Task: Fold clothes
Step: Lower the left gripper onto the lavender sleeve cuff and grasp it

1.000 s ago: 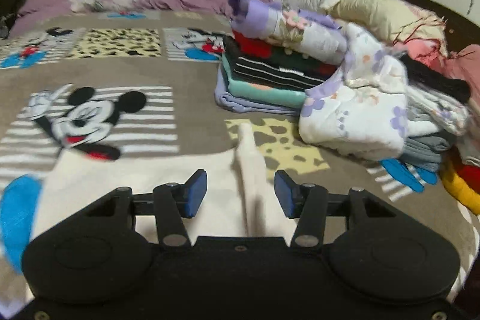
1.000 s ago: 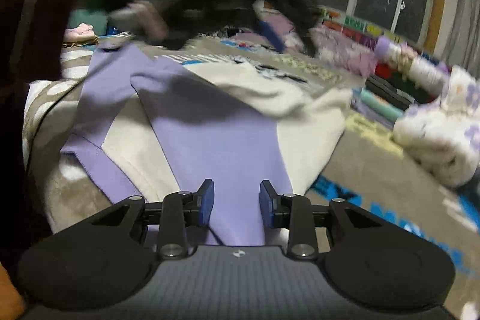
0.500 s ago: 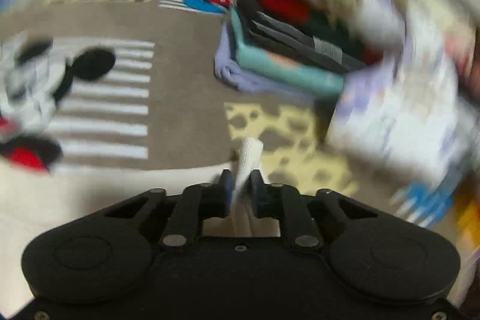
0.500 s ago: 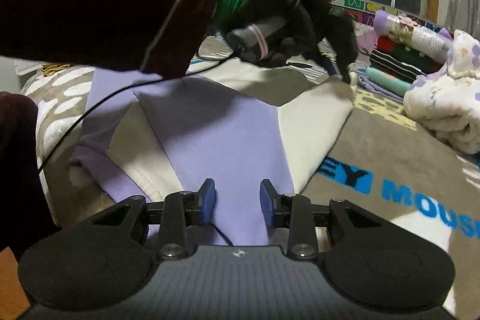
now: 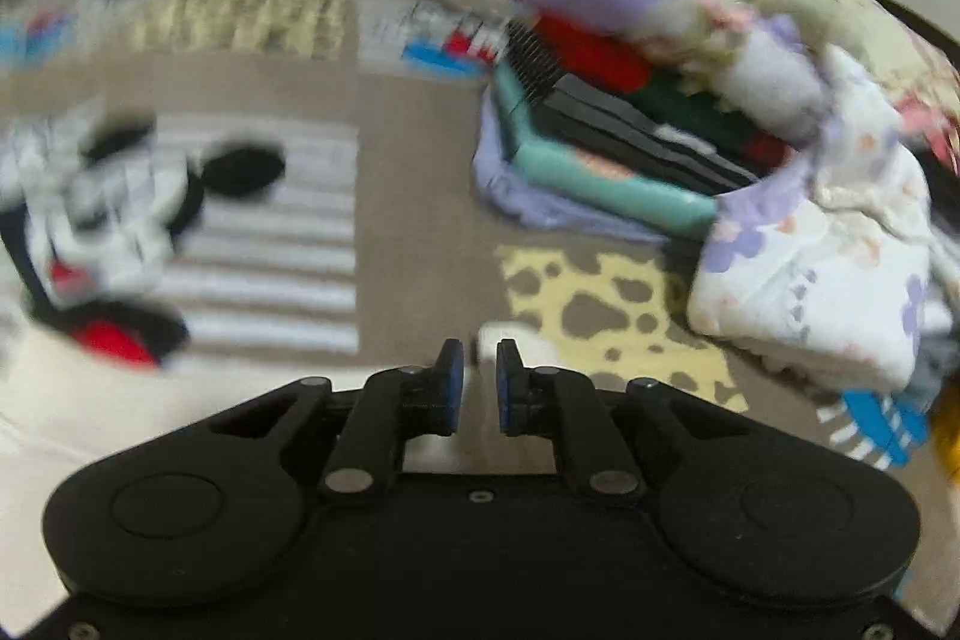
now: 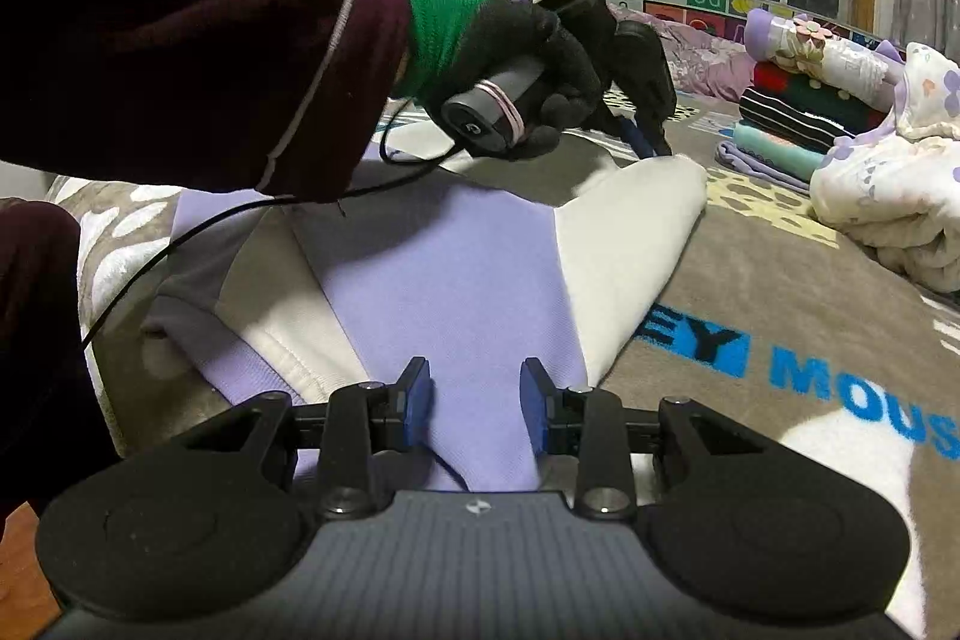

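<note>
Cream and lilac knit: the garment [image 6: 456, 280] lies flat on the Mickey Mouse blanket [image 6: 780, 292], partly folded, and serves as the reference here. At its left edge in the right wrist view, a dark maroon sleeve [image 6: 180, 58] with a green cuff crosses above it, and a black cable trails from the sleeve over the lilac panel. Above the garment's middle, a black-gloved left hand [image 6: 540, 58] holds the left gripper [image 6: 651, 148], whose tips come down on the garment's far cream corner; in the left wrist view that gripper [image 5: 475, 385] has its jaws drawn nearly together, pinching a thin ridge of cream fabric between the blue pads [image 5: 451, 394]. That view is motion-blurred. At the garment's near edge, the right gripper [image 6: 475, 400] sits low over the lilac panel with jaws partly spread; the fabric runs between the pads, but whether they press it I cannot tell. To the right of the garment, well apart, a stack of folded clothes [image 6: 798, 112] stands beside a crumpled floral bundle [image 6: 894, 196].
</note>
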`<state>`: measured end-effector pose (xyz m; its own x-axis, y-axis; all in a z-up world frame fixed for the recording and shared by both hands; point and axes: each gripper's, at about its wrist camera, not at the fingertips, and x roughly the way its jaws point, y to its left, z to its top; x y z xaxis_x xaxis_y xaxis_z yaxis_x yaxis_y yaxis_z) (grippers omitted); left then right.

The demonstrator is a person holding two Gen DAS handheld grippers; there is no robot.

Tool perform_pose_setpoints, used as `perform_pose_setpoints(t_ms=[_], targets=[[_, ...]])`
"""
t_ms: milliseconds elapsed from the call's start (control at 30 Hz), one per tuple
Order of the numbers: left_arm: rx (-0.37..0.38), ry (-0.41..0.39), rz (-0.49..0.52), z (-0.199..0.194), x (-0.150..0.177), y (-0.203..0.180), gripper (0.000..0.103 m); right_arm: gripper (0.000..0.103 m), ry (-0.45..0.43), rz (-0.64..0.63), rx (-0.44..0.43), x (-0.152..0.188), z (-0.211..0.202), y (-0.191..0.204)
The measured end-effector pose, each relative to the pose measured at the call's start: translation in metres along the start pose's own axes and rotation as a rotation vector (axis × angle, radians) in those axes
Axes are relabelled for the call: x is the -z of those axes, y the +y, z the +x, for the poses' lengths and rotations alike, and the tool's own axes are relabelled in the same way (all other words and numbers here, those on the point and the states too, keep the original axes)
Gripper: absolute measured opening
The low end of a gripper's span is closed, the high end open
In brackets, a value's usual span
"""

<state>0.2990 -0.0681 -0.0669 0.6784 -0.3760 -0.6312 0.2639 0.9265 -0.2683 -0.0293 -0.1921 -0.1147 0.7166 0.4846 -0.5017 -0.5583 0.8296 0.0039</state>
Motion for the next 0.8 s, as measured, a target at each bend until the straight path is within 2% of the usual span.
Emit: perform_pose_setpoints(t_ms=[133,200,233,300,367,433,467,567,633,733,800], targets=[[0.064,-0.016,0.111,-0.018,0.005,-0.025,0.007,0.034,0.0,0.001,0.0,0.0,-0.001,0.0],[0.044,0.029,0.166,-0.009,0.013,-0.036,0.007,0.034,0.001,0.003,-0.002,0.0,-0.001,0.0],[0.013,0.07,0.175,0.003,0.018,-0.038,0.007,0.034,0.001,0.005,-0.004,0.0,-0.001,0.0],[0.005,0.155,0.166,0.032,0.029,-0.031,0.009,0.034,0.002,0.006,-0.006,0.0,-0.001,-0.001],[0.03,0.142,0.137,0.025,0.024,-0.026,0.01,0.034,0.004,0.006,-0.006,-0.001,0.0,-0.001],[0.061,0.102,0.084,0.003,0.017,-0.023,0.02,0.034,0.005,0.008,-0.008,-0.001,0.0,-0.001],[0.054,0.07,0.097,-0.01,0.017,-0.025,0.029,0.034,0.006,0.009,-0.009,-0.001,0.0,-0.002],[0.026,0.005,0.101,-0.056,0.025,-0.02,0.033,0.034,0.007,0.007,-0.01,-0.001,0.0,-0.001],[0.0,-0.028,0.066,-0.088,0.036,-0.009,0.044,0.034,0.008,0.013,-0.012,-0.001,-0.002,-0.002],[-0.039,-0.082,-0.014,-0.137,0.058,0.014,0.047,0.036,0.007,0.017,-0.023,-0.001,-0.007,-0.001],[-0.071,-0.113,-0.08,-0.166,0.078,0.033,0.055,0.036,0.006,0.006,-0.024,0.001,-0.013,0.002]])
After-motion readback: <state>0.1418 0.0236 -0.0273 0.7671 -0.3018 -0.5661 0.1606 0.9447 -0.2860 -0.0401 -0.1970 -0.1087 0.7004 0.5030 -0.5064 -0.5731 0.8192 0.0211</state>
